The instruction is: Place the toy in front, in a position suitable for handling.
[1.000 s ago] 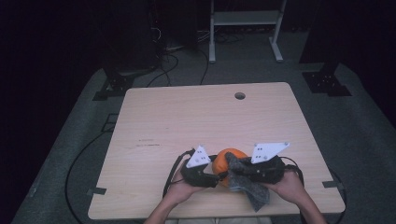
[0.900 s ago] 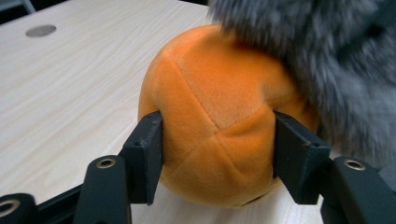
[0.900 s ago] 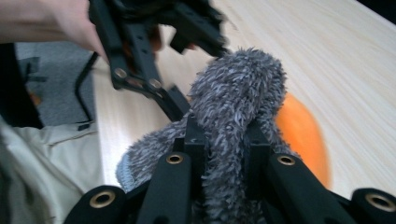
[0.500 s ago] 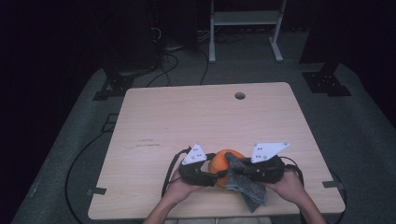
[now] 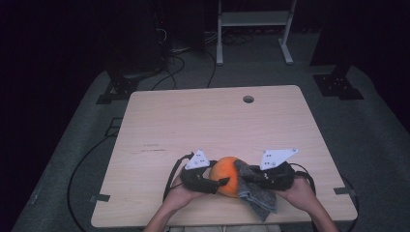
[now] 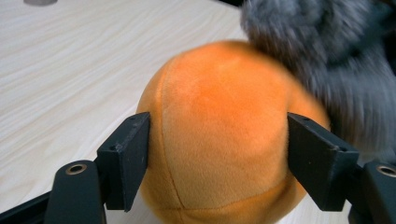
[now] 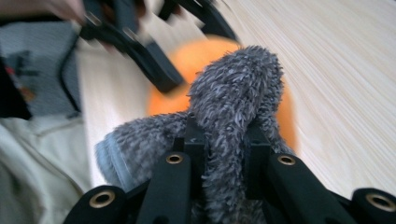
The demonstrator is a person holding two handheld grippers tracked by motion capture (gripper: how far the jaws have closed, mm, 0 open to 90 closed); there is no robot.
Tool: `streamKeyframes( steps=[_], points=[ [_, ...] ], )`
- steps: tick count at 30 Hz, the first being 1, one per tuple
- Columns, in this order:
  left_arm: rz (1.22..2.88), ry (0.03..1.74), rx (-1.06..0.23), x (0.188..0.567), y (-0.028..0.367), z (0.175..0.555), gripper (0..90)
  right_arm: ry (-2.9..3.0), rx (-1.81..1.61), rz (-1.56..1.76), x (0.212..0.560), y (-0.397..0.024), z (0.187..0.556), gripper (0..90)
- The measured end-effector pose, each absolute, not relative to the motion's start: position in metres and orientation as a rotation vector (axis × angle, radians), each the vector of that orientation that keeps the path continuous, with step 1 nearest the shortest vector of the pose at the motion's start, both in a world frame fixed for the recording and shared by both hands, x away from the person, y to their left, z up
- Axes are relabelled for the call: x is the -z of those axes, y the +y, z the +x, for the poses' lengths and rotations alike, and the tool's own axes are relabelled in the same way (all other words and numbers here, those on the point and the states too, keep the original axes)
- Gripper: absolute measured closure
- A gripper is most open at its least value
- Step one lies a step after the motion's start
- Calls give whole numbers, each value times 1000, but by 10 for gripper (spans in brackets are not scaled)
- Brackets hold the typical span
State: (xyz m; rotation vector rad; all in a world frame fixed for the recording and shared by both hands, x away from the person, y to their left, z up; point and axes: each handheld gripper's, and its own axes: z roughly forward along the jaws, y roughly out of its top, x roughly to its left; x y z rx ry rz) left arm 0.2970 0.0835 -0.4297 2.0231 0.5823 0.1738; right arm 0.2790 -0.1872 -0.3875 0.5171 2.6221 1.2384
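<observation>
Left gripper [image 6: 217, 154]: jaws just been opening, flanking orange plush ball [image 6: 219, 135], pads at its sides.
Right gripper [image 7: 224, 140]: clamped on grey cloth [image 7: 233, 93].
Location: table's [image 5: 193, 121] near edge.

- Orange ball [image 6: 219, 135]: soft plush cloth, short velvety matt nap, stitched seams.
- Grey cloth [image 7: 233, 98]: shaggy, rough-looking terry or microfibre pile, matt.
- Table [image 5: 212, 121]: pale wood-grain top, smooth, faint sheen.
- Left gripper [image 6: 217, 154]: black matt plastic with small metal rivet rings.
- Floor [image 5: 377, 125]: grey, matt, carpet-like.
</observation>
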Motion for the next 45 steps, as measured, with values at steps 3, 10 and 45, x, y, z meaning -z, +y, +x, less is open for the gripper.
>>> streamKeyframes(
  steps=[3, 10, 45],
  points=[
    [2011, 583, -123, 430, 87, 299, 220, 2621, -1236, 584, 394, -198, 284, 761],
    [2041, 567, -164, 425, 78, 299, 156, 2606, -1240, 460, 391, -179, 276, 756],
    [1938, 763, -290, 438, 98, 306, 314, 2594, -1148, 622, 421, -175, 295, 751]
  ],
)
